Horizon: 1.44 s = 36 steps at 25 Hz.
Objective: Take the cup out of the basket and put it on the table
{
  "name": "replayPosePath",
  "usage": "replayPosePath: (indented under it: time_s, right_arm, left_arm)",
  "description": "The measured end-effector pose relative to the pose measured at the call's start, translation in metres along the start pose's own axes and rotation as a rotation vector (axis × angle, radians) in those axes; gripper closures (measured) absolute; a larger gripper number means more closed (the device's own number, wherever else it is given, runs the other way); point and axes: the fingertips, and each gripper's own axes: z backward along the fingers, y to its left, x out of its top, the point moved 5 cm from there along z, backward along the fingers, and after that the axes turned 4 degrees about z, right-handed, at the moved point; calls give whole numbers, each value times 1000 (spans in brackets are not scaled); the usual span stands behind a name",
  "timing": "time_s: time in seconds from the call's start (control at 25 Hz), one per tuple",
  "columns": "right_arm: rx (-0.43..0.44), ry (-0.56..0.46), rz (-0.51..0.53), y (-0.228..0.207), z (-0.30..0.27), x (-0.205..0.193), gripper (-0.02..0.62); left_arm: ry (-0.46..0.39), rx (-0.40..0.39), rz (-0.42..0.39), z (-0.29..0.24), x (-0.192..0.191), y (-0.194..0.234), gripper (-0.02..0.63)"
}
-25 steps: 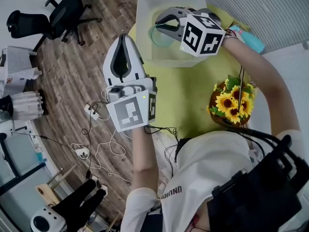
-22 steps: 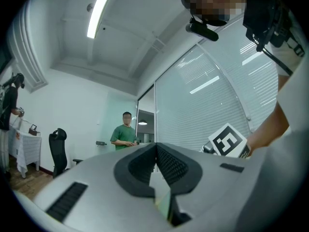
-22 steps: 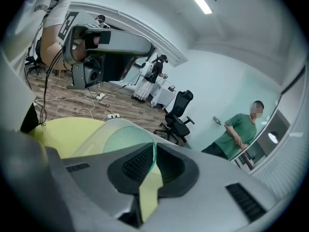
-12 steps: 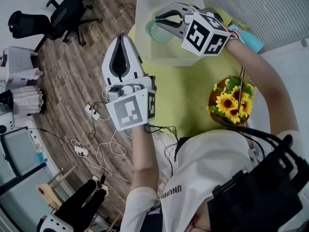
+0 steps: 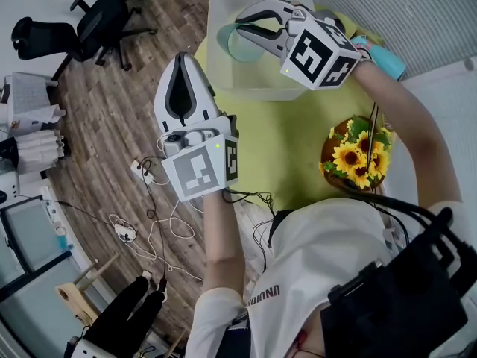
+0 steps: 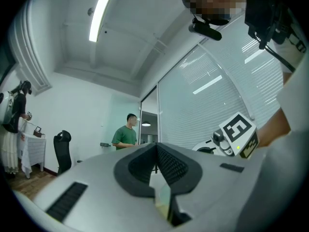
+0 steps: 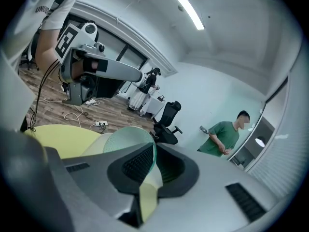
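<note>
Cup [image 5: 232, 45], pale green and see-through, hangs pinched by its rim in the right gripper [image 5: 240, 25], over the white basket [image 5: 257, 88] on the yellow-green table [image 5: 291, 148]; the left gripper [image 5: 181, 57], closed and empty, hovers to that gripper's left.

Bright, even light comes from a ceiling lamp [image 6: 103, 6]. Shadows are soft. All views curve strongly at the edges, with dark corners in both gripper views.
</note>
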Motion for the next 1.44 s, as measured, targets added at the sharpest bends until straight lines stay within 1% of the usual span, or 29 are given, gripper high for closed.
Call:
replayPosePath:
  time_s: [0.56,0.88,1.44]
  right_arm:
    - [-46,-23,-18,-1,6,3,558]
    - [-47,-32,-46,-1,7,-2,558]
    - [-50,-33,-49,-3,4,1,558]
  left_arm:
    - [-10,8,-4,4,1,3,592]
    - [-8,7,-6,2,-2,1,592]
    - [-6,6,-6,2,-2,6,592]
